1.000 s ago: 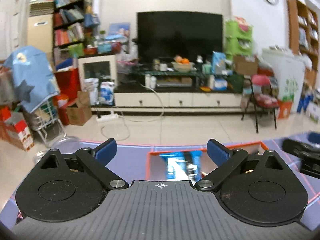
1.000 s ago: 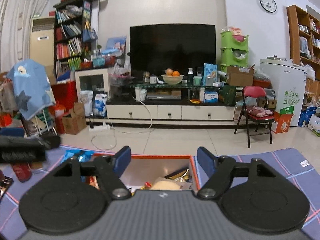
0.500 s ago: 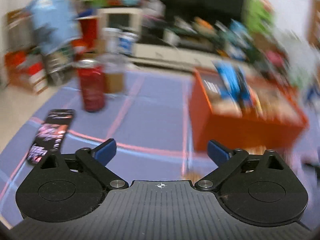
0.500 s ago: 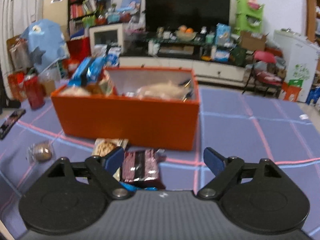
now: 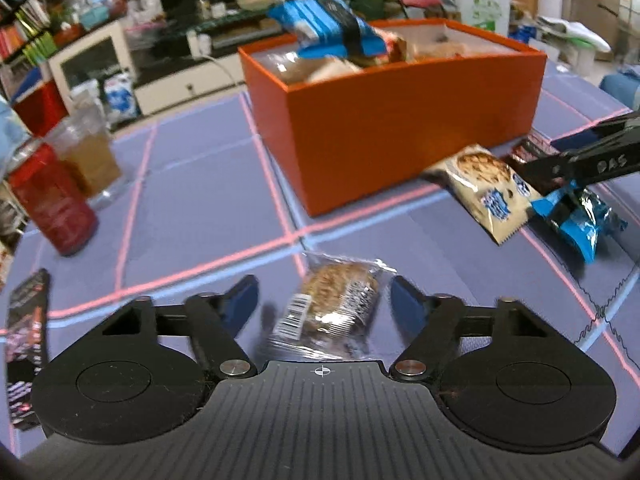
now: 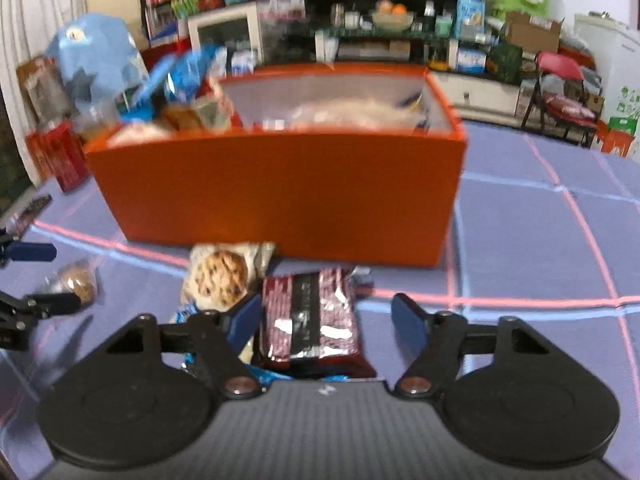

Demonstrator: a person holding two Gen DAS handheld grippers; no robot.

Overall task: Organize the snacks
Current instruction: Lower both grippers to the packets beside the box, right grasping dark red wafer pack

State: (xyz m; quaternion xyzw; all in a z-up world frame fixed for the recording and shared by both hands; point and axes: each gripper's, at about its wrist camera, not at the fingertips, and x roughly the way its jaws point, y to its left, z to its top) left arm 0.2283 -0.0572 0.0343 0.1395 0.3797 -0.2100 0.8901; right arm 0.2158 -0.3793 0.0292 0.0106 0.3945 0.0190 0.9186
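Closing around a clear-wrapped round cake (image 5: pixel 332 304), the left gripper (image 5: pixel 322 306) is seen in the left wrist view with its jaws not yet pressing on the wrapper; the orange box (image 5: pixel 400 120) is filled behind. In the right wrist view, the right gripper (image 6: pixel 324 318) is shown closing over a dark red packet (image 6: pixel 310 316) on the tabletop (image 6: pixel 540 240), without contact, beside a cookie packet (image 6: pixel 220 276).

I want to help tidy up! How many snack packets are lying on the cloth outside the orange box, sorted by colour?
Clear packet with a round cake: 1
Beige cookie packet: 1
Dark red packet: 1
Blue packet: 1
Black flat packet: 1
Total: 5
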